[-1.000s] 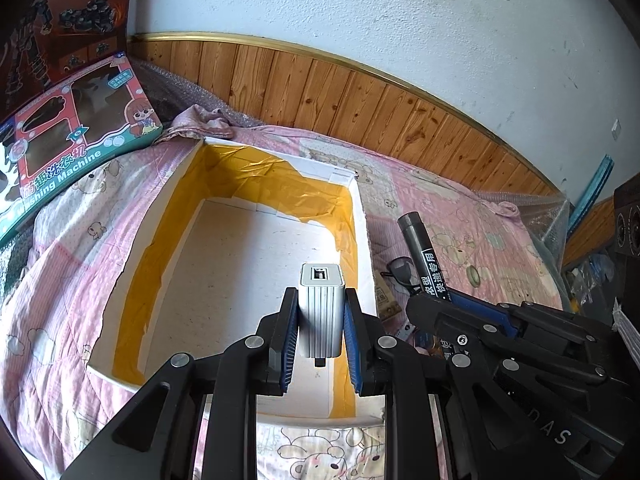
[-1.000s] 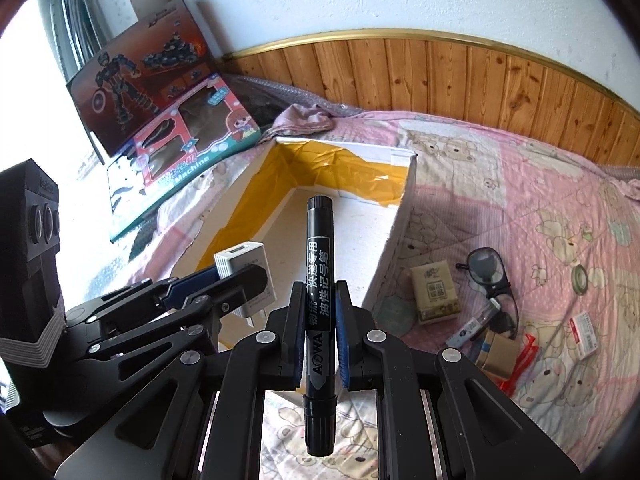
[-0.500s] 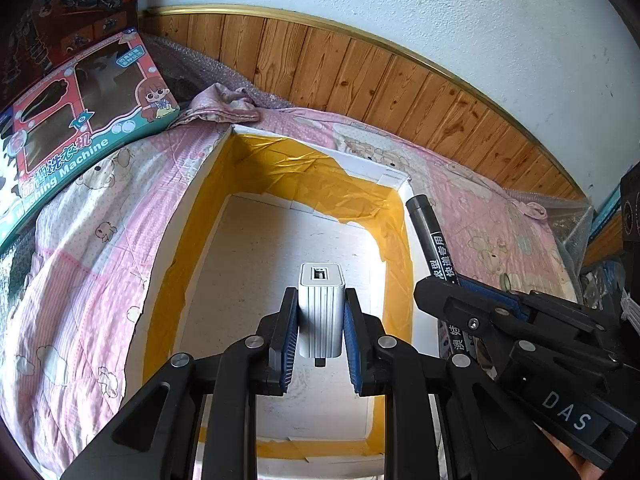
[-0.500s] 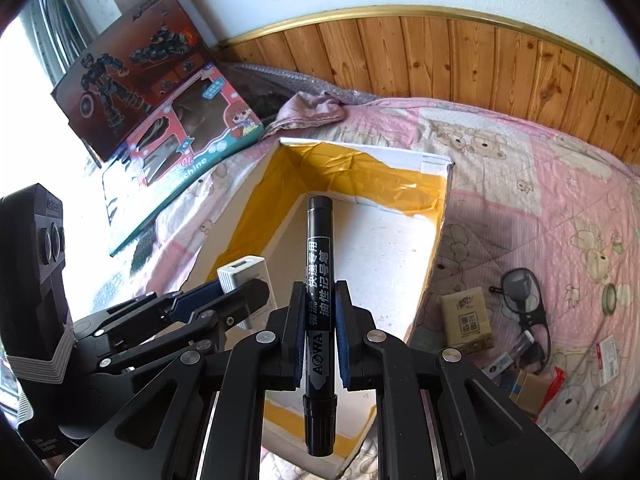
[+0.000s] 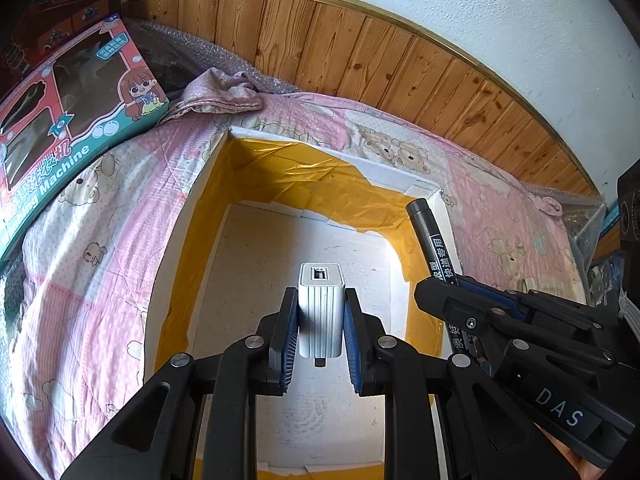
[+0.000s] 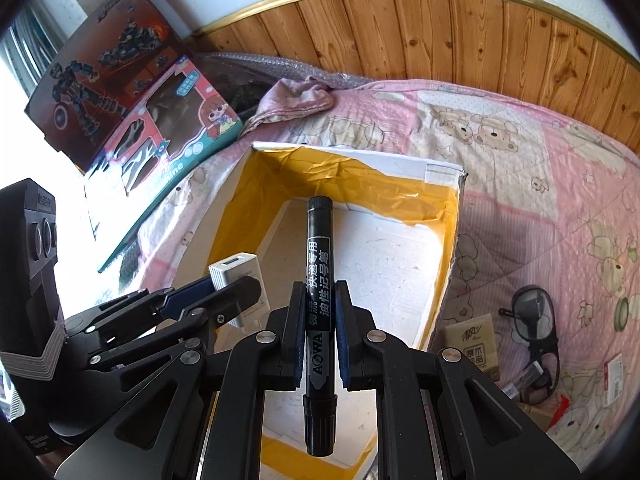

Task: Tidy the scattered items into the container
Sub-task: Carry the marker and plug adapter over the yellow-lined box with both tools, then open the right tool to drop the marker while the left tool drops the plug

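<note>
A white box (image 5: pixel 208 176) (image 6: pixel 444 240) lined with yellow tape lies open on the pink quilt; its floor shows bare. My left gripper (image 5: pixel 321 322) (image 6: pixel 224 296) is shut on a white USB charger (image 5: pixel 321 312) (image 6: pixel 236 276) and hangs over the box's interior. My right gripper (image 6: pixel 319 328) (image 5: pixel 472 300) is shut on a black marker (image 6: pixel 318 280) (image 5: pixel 434 248), held over the box's right side. Both grippers hover above the box, side by side.
Right of the box lie glasses (image 6: pixel 534 320), a brown tissue pack (image 6: pixel 474 346), a tape roll (image 6: pixel 625 312) and small packets (image 6: pixel 614 376). Toy boxes (image 5: pixel 60 120) (image 6: pixel 160 128) lean at the left. A crumpled cloth (image 5: pixel 224 92) and wood panelling (image 5: pixel 360 60) bound the far side.
Both grippers have moved forward and left over the box, holding their items; the box interior now fills the view beneath them. Neither grip has changed.
</note>
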